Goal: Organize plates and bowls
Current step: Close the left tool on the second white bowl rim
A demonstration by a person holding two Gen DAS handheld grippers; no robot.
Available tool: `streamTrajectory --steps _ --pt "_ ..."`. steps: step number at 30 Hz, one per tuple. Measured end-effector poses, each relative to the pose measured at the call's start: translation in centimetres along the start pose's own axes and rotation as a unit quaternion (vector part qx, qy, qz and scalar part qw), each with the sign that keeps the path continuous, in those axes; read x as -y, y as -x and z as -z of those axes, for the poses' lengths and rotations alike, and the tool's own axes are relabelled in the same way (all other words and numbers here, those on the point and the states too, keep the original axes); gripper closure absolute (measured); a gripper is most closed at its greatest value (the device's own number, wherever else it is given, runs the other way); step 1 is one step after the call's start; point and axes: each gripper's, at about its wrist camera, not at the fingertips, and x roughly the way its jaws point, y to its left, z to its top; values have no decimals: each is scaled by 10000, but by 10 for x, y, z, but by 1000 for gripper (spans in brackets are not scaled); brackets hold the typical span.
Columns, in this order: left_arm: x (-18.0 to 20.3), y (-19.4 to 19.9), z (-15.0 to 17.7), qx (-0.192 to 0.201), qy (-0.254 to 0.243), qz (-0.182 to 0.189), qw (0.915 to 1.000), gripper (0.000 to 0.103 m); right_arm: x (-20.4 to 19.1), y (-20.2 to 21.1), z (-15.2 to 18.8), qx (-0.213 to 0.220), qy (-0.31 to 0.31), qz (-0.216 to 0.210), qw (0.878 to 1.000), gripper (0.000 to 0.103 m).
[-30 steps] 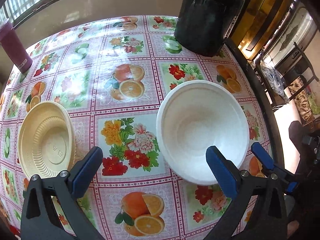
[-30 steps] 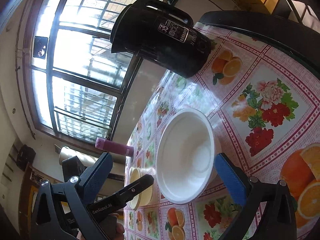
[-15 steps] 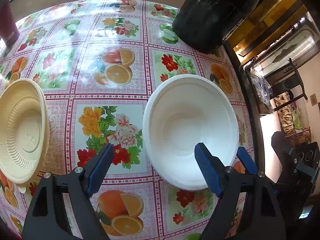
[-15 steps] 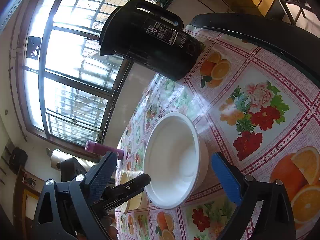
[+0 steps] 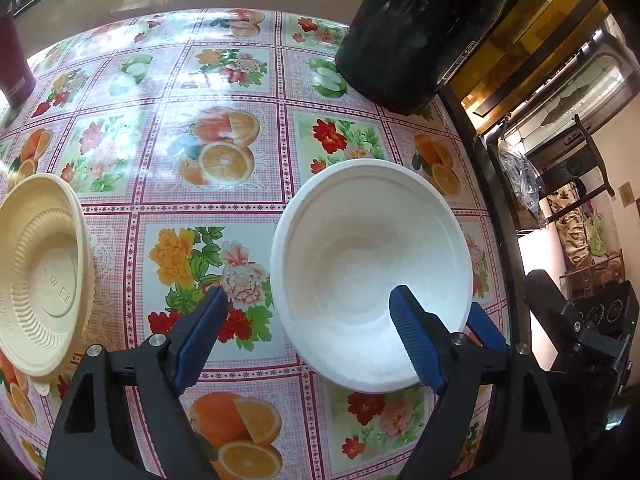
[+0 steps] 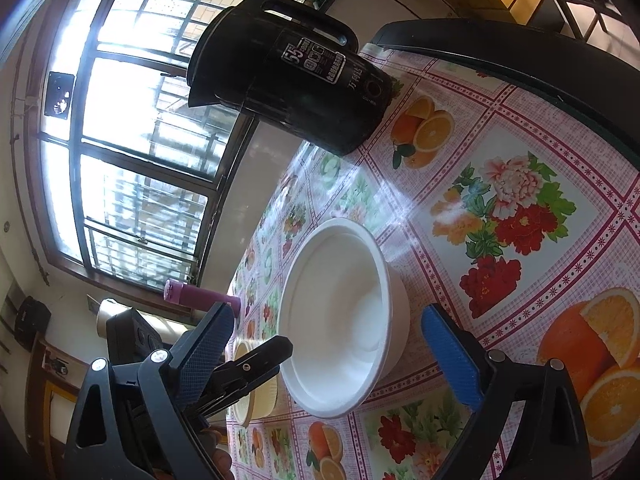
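Note:
A white bowl (image 5: 372, 264) stands upright on the fruit-patterned tablecloth; it also shows in the right wrist view (image 6: 340, 332). A cream ribbed plate (image 5: 38, 276) lies at the left; only its edge (image 6: 250, 404) shows in the right wrist view. My left gripper (image 5: 308, 320) is open, its right finger over the bowl's near inside, its left finger outside over the cloth. My right gripper (image 6: 332, 344) is open, with the bowl between its fingers. The right gripper (image 5: 486, 326) also peeks into the left wrist view behind the bowl.
A black electric kettle (image 5: 416, 28) stands at the table's far right; it also shows in the right wrist view (image 6: 292, 88). A purple tumbler (image 5: 14, 64) stands at the far left. The dark table edge (image 5: 496, 208) runs along the right, close to the bowl.
The left gripper has come closer and lower over the white bowl, its right finger now inside the rim. The right gripper has edged toward the bowl. Both stay open.

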Motion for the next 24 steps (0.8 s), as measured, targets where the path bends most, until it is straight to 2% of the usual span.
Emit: streamTrajectory --steps 5,8,9,10,12,14,16,18,19,21,24 --pt "-3 3 0 169 11 -88 9998 20 4 -7 0 -64 -25 127 9999 24" --pt "-2 2 -1 146 -12 -67 9999 20 7 -11 1 -115 -84 203 9997 26" --pt "-1 2 -2 150 -24 -85 9998 27 7 -12 1 -106 -75 237 9996 27" --pt "-1 0 -3 141 -32 -101 9998 40 7 -12 2 -96 -68 256 9996 29" --pt "-1 -4 -4 44 -27 -56 10000 49 7 -11 2 -69 -56 275 9996 30" --pt "-2 -9 -3 -61 -1 -4 10000 50 8 -12 2 -70 -54 301 9995 34" --pt "-1 -10 -3 -53 -5 23 10000 58 8 -12 1 -60 -50 351 9994 36" --pt "-1 -8 -3 -20 10 41 10000 67 9 -13 1 -53 -25 414 9991 43" --pt "-1 -7 -3 9 -11 19 10000 68 8 -13 1 -44 -4 463 9989 49" --pt "1 -6 -2 16 -89 -43 9999 69 9 -14 2 -67 -11 493 9988 51" --pt "0 -4 -1 27 -99 -58 9999 78 9 -14 1 -81 -2 563 9984 57"
